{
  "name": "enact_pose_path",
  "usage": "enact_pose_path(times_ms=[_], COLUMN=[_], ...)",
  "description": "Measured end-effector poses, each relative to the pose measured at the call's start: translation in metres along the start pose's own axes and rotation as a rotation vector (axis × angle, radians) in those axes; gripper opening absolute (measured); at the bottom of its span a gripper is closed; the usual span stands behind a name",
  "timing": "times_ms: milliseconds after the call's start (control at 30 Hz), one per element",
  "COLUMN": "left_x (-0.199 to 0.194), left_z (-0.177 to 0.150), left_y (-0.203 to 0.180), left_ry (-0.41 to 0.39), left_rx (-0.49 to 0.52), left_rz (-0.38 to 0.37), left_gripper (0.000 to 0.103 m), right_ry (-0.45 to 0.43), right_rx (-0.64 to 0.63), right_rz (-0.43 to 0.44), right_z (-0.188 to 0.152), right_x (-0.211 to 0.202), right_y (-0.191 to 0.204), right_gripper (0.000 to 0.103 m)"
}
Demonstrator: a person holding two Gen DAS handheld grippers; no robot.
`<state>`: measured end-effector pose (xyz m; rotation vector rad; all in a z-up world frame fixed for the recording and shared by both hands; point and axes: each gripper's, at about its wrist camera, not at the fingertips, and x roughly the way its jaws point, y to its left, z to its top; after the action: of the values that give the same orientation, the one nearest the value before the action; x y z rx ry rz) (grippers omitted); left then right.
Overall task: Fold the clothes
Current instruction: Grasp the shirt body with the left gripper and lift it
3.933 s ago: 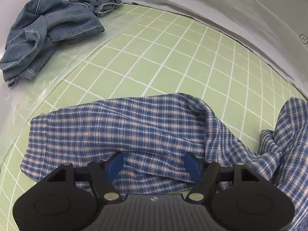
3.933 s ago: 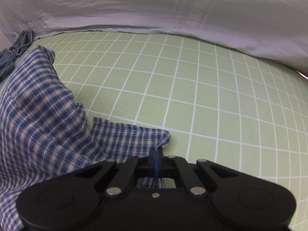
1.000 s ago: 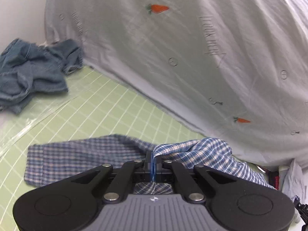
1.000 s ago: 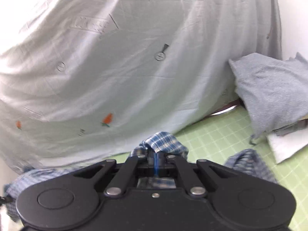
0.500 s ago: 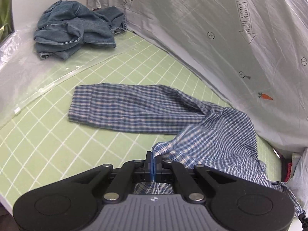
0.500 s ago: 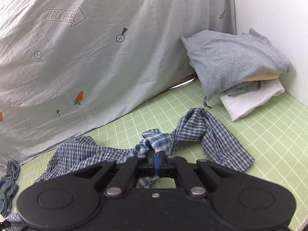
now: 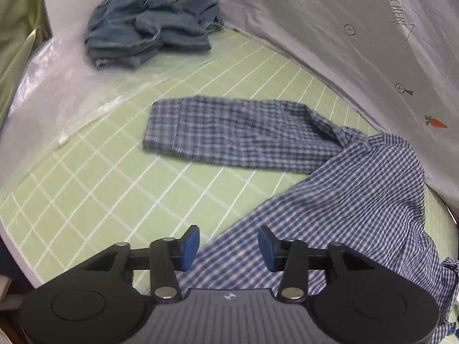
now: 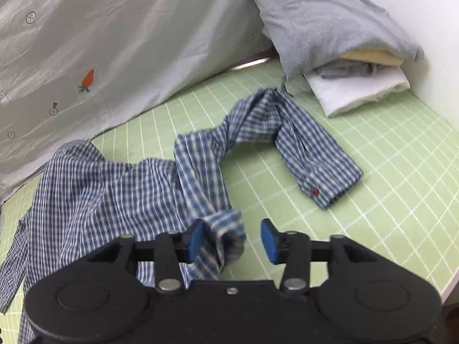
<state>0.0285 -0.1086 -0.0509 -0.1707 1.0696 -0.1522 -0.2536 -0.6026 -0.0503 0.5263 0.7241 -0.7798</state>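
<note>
A blue plaid shirt (image 7: 338,200) lies spread on the green grid mat (image 7: 100,183), one sleeve (image 7: 229,132) stretched flat to the left. My left gripper (image 7: 228,246) hovers over the shirt's hem; its jaws are opening and the cloth lies below them, not pinched. In the right wrist view the same shirt (image 8: 109,189) lies crumpled, its other sleeve (image 8: 309,154) bent toward the right with a brown cuff button. My right gripper (image 8: 232,240) has its jaws opening too, and a bunched fold of the shirt (image 8: 226,229) rests loose against the left pad.
A heap of denim (image 7: 149,37) sits at the mat's far left corner on clear plastic sheeting (image 7: 57,80). A stack of folded grey, yellow and white clothes (image 8: 344,51) stands at the far right by the wall. A grey carrot-print sheet (image 8: 114,43) hangs behind the mat.
Both grippers came down toward the mat with the shirt pinched, then their jaws parted and let the cloth go. The shirt now lies on the mat.
</note>
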Motion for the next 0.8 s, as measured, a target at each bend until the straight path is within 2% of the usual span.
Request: enact_pose_path(times_ms=[67,100,167,233,333,433,567,667,700,733,767,800], left_x=[0.006,0.013,0.032,0.056,0.097,0.141,0.183,0.201,0.205,0.209,0.210,0.212], left_z=[0.018,0.027,0.043,0.060,0.080,0.096,0.111,0.116,0.117,0.118,0.119,0.120], left_y=[-0.024,-0.036,-0.062,-0.091,-0.126,-0.142,-0.140,-0.145,-0.148,-0.151,-0.152,-0.154], left_ry=[-0.041,-0.045,-0.040,-0.020,0.037,0.099,0.158,0.186,0.189,0.192,0.192,0.192], left_rx=[0.050,0.063,0.094,0.132,0.154,0.066,-0.108,-0.139,-0.133,-0.126,-0.130,-0.137], left_rz=[-0.004,-0.014,-0.048,-0.097,-0.123,-0.106,-0.141,-0.167,-0.164,-0.161,-0.161,-0.161], left_gripper=[0.069,0.072,0.074,0.083,0.085,0.086,0.086,0.084,0.075,0.056,0.042,0.003], right_ry=[-0.048,-0.061,-0.050,-0.015,0.068,0.131,0.199,0.221,0.228,0.232,0.233,0.228], right_rx=[-0.035,-0.036,0.004,0.067,0.152,0.200,0.205,0.215,0.223,0.239,0.256,0.263], right_rz=[-0.008,-0.010,0.007,0.024,-0.006,-0.028,-0.089,-0.090,-0.083,-0.071,-0.058,-0.041], right_z=[0.018,0.027,0.045,0.060,0.077,0.084,0.085,0.084,0.084,0.084,0.084,0.085], right_x=[0.007,0.013,0.034,0.061,0.105,0.139,0.169,0.179,0.182,0.184,0.186,0.186], right_y=[0.012,0.017,0.021,0.021,0.023,0.026,0.027,0.022,0.020,0.017,0.015,0.014], right_gripper=[0.078,0.082,0.083,0.083,0.083,0.083,0.083,0.083,0.083,0.081,0.070,0.060])
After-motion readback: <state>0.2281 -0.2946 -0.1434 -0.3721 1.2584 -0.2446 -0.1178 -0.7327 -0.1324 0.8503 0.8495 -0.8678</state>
